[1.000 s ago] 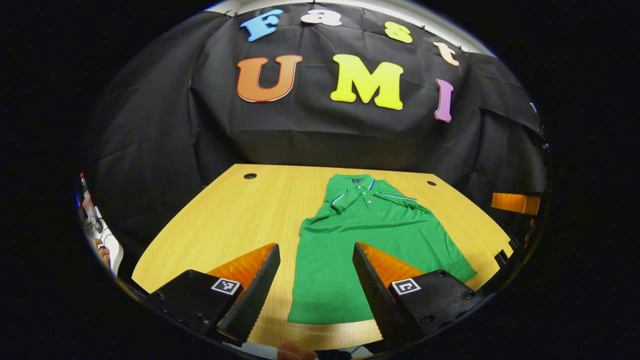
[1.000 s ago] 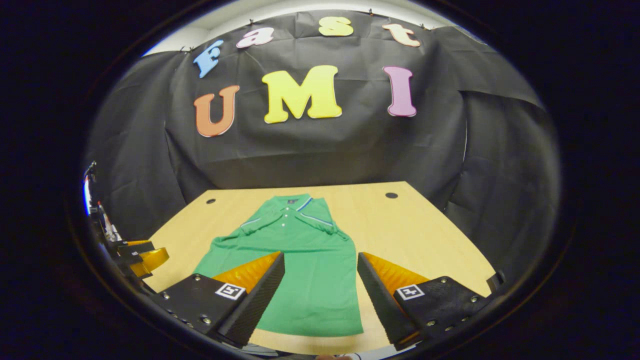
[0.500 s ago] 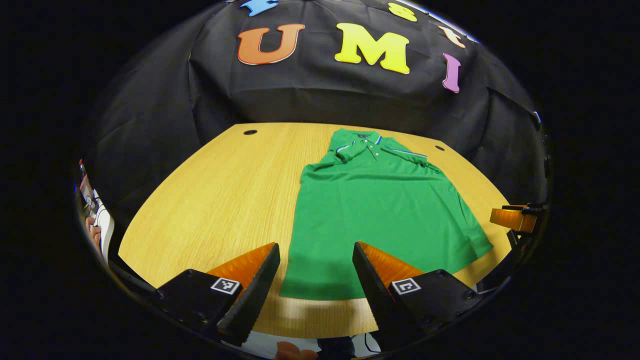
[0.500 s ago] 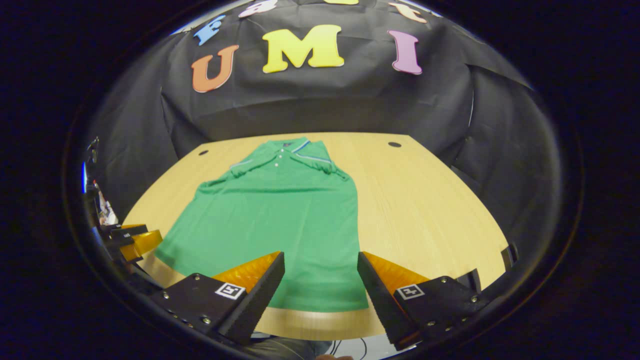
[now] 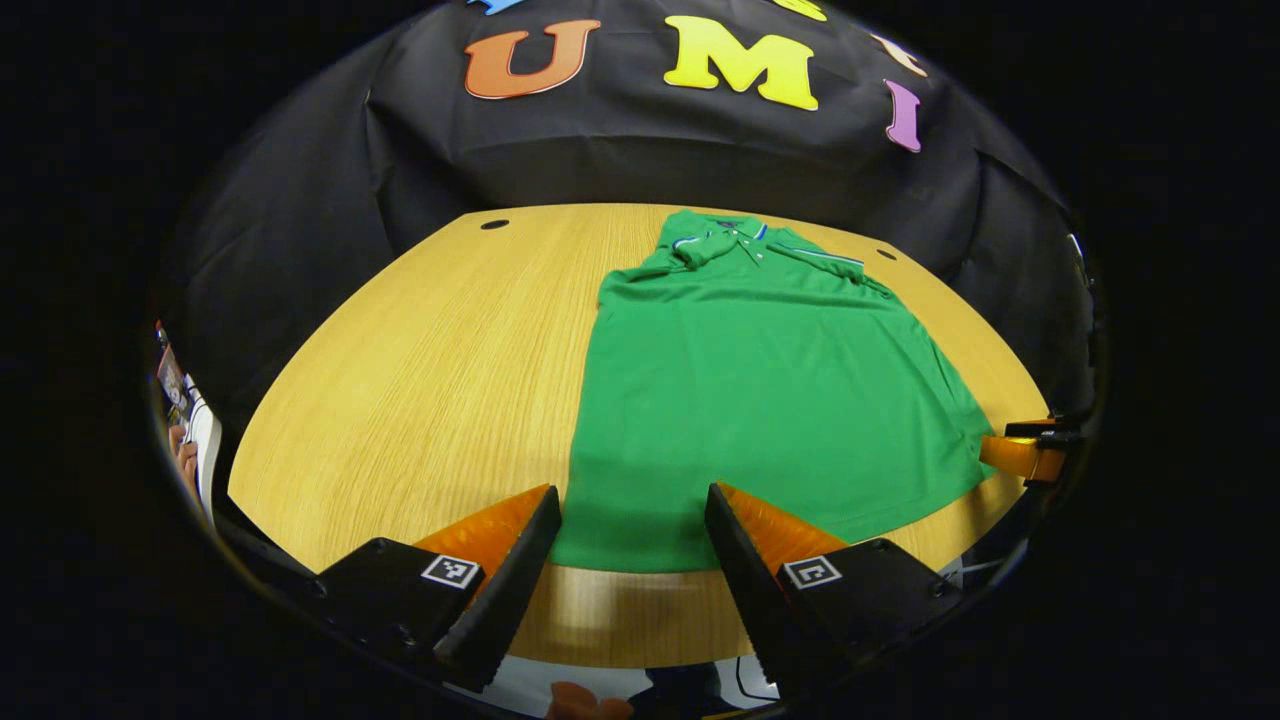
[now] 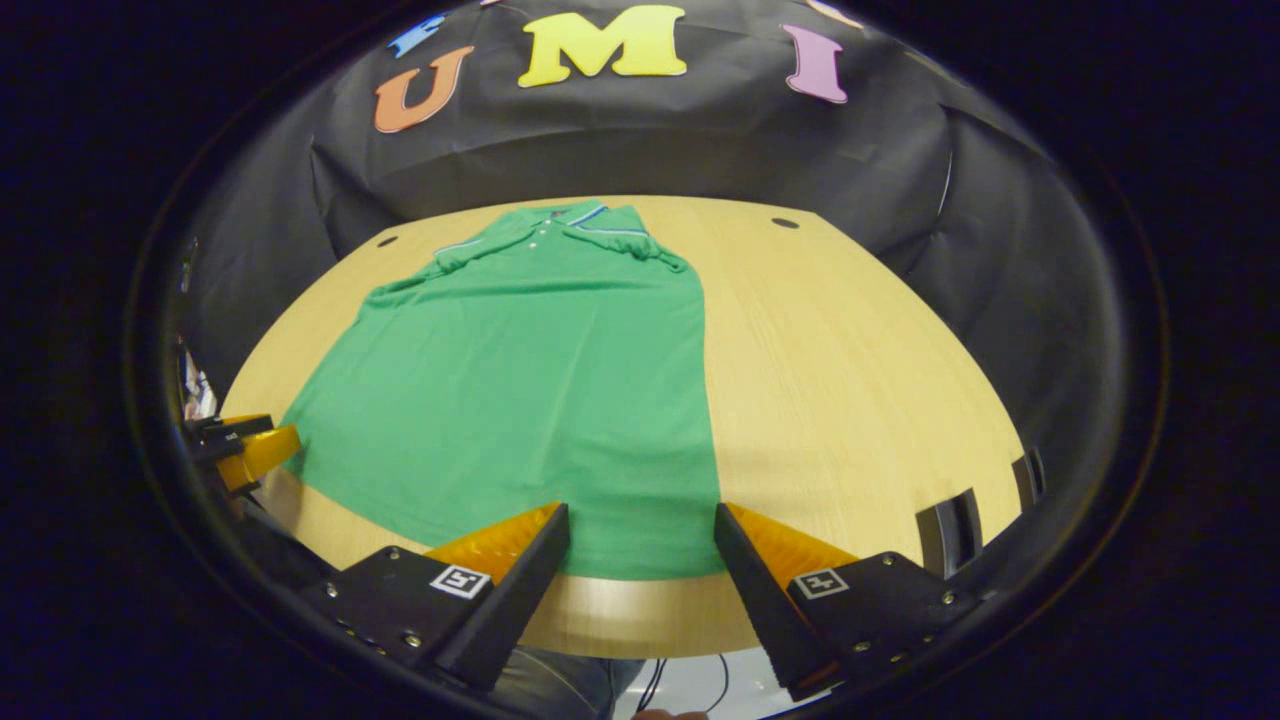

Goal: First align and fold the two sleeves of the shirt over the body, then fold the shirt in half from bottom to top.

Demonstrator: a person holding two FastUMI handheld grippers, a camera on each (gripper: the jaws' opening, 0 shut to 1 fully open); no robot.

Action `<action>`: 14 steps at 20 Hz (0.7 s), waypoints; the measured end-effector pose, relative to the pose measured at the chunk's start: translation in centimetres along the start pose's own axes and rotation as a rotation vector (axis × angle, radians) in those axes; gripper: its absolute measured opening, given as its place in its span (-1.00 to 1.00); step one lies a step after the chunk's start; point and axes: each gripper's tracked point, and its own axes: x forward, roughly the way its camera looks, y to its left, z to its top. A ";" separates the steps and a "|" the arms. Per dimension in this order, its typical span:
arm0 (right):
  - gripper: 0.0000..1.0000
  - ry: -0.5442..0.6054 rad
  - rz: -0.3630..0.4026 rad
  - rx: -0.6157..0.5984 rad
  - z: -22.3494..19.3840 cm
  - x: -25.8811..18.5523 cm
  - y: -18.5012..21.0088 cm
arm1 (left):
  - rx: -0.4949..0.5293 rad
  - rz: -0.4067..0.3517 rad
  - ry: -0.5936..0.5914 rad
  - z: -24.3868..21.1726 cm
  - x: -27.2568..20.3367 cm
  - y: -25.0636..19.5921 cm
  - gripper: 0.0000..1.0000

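Note:
A green polo shirt (image 5: 760, 390) lies flat on the wooden table (image 5: 420, 380), collar at the far end, both sleeves folded in over the chest. In the right gripper view the same shirt (image 6: 530, 380) spreads from the far collar to the near hem. My left gripper (image 5: 630, 570) hovers open above the shirt's near left hem corner, nothing between its fingers. Over the near right hem corner my right gripper (image 6: 640, 580) stands open and empty too. The other gripper (image 5: 1025, 450) peeks in at the right edge of the left gripper view, and at the left edge (image 6: 245, 450) of the right one.
The table (image 6: 850, 380) has cable holes (image 5: 494, 224) (image 6: 785, 223) near its far corners. Its near edge runs just under both grippers. A person's hand and papers (image 5: 195, 450) show at the far left. Bare wood lies on both sides of the shirt.
Both grippers have tilted down and moved forward toward the shirt's near hem, so the shirt looks larger and closer. Both stayed open. The shirt has not moved.

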 end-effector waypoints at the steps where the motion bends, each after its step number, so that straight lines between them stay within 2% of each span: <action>1: 0.89 0.013 -0.001 -0.010 -0.6 0.1 0.0 | 0.013 0.005 -0.008 0.0 -0.1 0.1 0.88; 5: 0.96 0.005 0.014 -0.012 -0.6 0.2 0.2 | -0.005 0.021 -0.023 0.0 0.1 0.2 0.89; 8: 0.96 -0.018 0.013 -0.001 -0.5 0.0 0.2 | -0.004 0.049 -0.064 0.0 0.1 0.1 0.89; 10: 0.89 -0.006 0.007 0.016 -0.4 0.0 0.5 | -0.007 0.025 -0.023 -0.2 0.2 -0.4 0.89; 11: 0.45 0.000 0.019 0.022 -0.5 0.2 0.9 | -0.005 0.000 -0.009 0.0 0.3 -1.0 0.72; 12: 0.01 0.000 0.036 0.039 -0.4 0.1 1.7 | -0.022 -0.008 -0.003 0.3 0.4 -1.0 0.20; 14: -0.86 0.019 0.023 0.063 -0.1 0.3 1.9 | -0.072 -0.004 0.008 0.5 0.5 -0.9 -0.84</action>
